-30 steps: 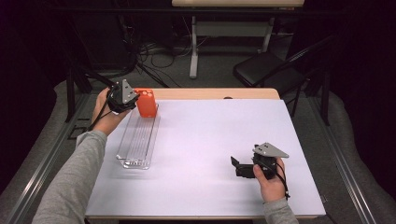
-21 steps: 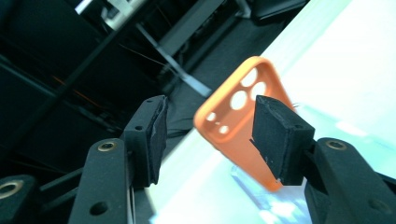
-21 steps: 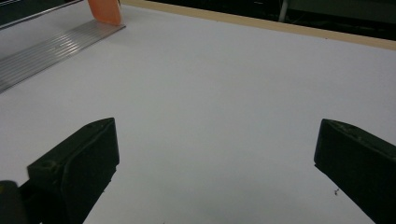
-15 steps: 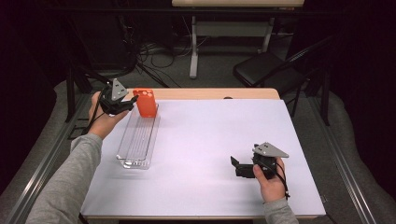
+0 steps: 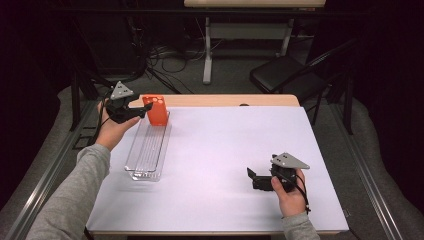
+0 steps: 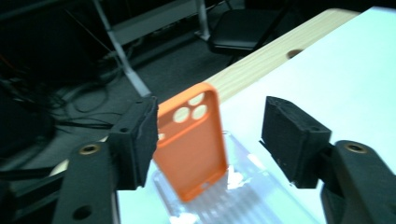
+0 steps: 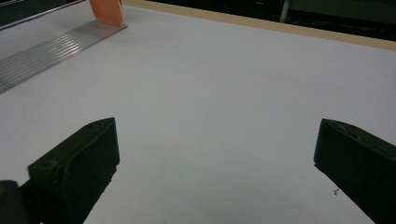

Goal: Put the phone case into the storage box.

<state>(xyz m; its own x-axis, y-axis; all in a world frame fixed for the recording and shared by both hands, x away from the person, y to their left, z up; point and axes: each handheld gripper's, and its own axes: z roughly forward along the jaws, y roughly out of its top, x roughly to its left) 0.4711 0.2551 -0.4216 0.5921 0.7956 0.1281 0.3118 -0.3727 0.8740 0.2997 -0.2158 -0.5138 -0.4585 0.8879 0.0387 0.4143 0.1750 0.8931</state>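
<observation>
An orange phone case (image 5: 156, 110) stands on end, leaning a little, in the far end of a clear ridged rack (image 5: 147, 150). My left gripper (image 5: 142, 111) is level with it from the left. In the left gripper view the case (image 6: 191, 140) sits between the jaws. It is close against the left pad, with a wide gap to the right one. These jaws have just been opening and no longer press on the case. My right gripper (image 5: 252, 177) rests open on the white table at the front right, with nothing between its fingers (image 7: 215, 149).
The white table top (image 5: 225, 145) has a wooden strip (image 5: 225, 100) along its far edge. Beyond it stand a dark chair (image 5: 280, 77) and a desk frame, with cables on the floor. The right gripper view shows the rack (image 7: 46, 51) and the case's foot (image 7: 106, 10) far off.
The left gripper has drawn back slightly to the left of the orange case and its jaws stand wider. The case stays standing in the rack. The right gripper has not moved.
</observation>
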